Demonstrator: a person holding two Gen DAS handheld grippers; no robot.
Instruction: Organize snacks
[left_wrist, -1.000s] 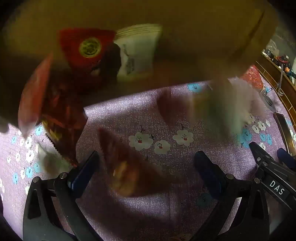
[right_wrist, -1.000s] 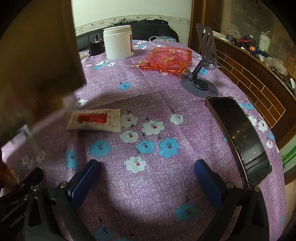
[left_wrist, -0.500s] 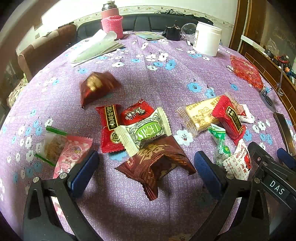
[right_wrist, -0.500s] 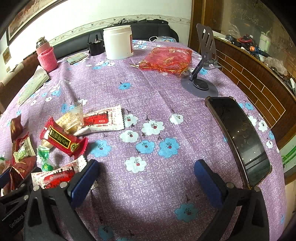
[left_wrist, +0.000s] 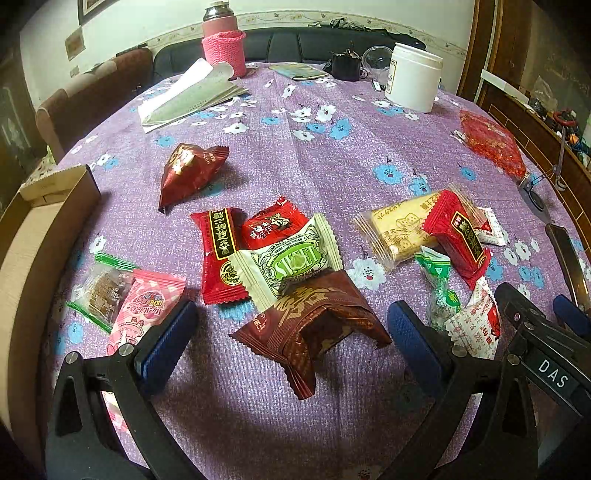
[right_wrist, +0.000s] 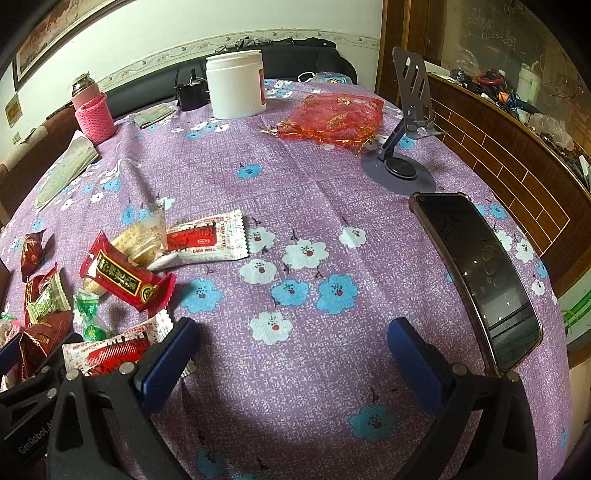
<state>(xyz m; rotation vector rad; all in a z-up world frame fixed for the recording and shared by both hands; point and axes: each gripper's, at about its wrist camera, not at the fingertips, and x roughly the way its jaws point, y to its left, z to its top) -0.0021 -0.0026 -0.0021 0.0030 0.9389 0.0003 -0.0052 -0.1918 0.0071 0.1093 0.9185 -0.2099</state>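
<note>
Several wrapped snacks lie scattered on the purple flowered tablecloth (left_wrist: 295, 155). In the left wrist view a brown packet (left_wrist: 314, 321) lies just ahead of my open, empty left gripper (left_wrist: 291, 343), with a green and white packet (left_wrist: 291, 258), red packets (left_wrist: 218, 254) and a pink packet (left_wrist: 144, 306) around it. A dark red packet (left_wrist: 188, 170) lies farther off. A cardboard box (left_wrist: 40, 236) stands at the left edge. My right gripper (right_wrist: 291, 354) is open and empty over bare cloth, right of a red packet (right_wrist: 125, 280) and a white and red packet (right_wrist: 207, 240).
A phone (right_wrist: 480, 273) lies at the right, beside a phone stand (right_wrist: 406, 155) and a red mesh bag (right_wrist: 332, 118). A white jar (right_wrist: 236, 85), a pink-sleeved flask (left_wrist: 221, 44) and folded papers (left_wrist: 188, 96) stand at the back. The table edge runs along the right.
The cardboard box that was tipped over the table, dropping snacks, has moved away to the left edge. The snacks now lie still on the cloth. Both grippers stay in place.
</note>
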